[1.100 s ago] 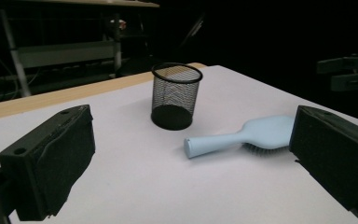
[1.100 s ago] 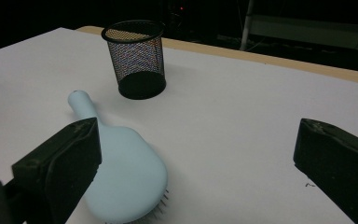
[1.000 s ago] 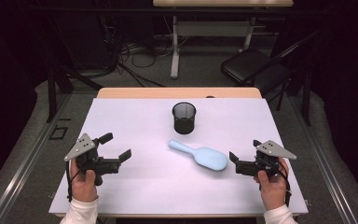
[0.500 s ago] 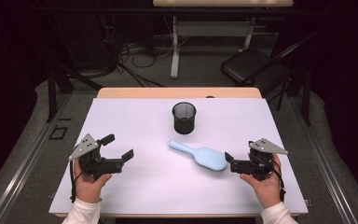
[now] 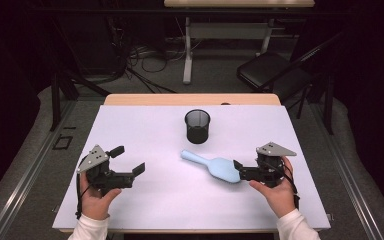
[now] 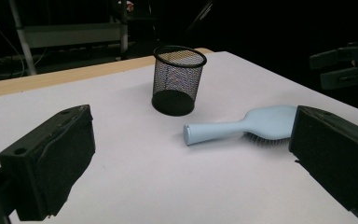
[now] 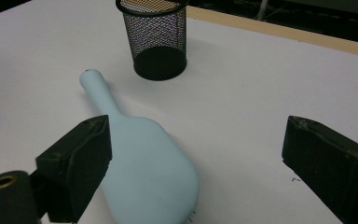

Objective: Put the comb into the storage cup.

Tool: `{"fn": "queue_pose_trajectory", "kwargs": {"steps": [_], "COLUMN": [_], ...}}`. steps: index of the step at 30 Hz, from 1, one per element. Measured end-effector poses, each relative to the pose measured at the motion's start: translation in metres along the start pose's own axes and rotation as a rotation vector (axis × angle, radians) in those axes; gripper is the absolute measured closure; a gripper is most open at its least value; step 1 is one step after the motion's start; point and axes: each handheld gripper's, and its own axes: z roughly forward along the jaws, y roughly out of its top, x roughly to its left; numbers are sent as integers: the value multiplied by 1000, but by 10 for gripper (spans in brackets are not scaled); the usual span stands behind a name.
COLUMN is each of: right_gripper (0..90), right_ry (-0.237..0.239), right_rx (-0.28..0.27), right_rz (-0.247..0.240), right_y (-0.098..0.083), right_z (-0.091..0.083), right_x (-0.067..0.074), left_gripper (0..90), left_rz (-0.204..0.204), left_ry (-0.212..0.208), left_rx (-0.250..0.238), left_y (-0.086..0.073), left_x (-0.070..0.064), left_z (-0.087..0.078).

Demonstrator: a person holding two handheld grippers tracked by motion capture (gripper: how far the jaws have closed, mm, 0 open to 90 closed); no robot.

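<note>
Right of centre on the white table (image 5: 130,130), the hairbrush (image 5: 215,167) lies bristles down, handle running far-left toward the mesh cup (image 5: 197,126). The right gripper (image 5: 240,169), jaws just narrowing yet spread and empty, sits at its head; the left gripper (image 5: 128,159) gapes well apart.

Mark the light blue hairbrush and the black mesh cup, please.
hairbrush (image 5: 219,168), high view, back of its head.
mesh cup (image 5: 197,127), high view, its side wall.

Smooth matt plastic hairbrush (image 7: 147,161), black wire-mesh cup (image 7: 157,37), matt white tabletop (image 5: 145,135).
</note>
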Motion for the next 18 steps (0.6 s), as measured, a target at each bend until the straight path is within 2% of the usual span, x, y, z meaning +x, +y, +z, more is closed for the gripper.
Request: {"fn": "queue_pose_trajectory", "kwargs": {"steps": [1, 6, 10, 18], "right_gripper": [125, 152, 225, 331], "right_ry": [1, 21, 44, 71], "right_rx": [14, 22, 25, 54], "right_rz": [-8, -1, 9, -14], "right_y": [4, 13, 23, 35], "right_z": [3, 11, 17, 28], "right_x": [0, -2, -4, -3], "left_gripper": [6, 6, 6, 6], "left_rz": [0, 3, -6, -1], "left_ry": [2, 2, 0, 4], "left_rx": [1, 9, 10, 14], "left_y": [0, 0, -1, -1], "left_x": [0, -1, 0, -1], "left_z": [1, 1, 1, 0]}}
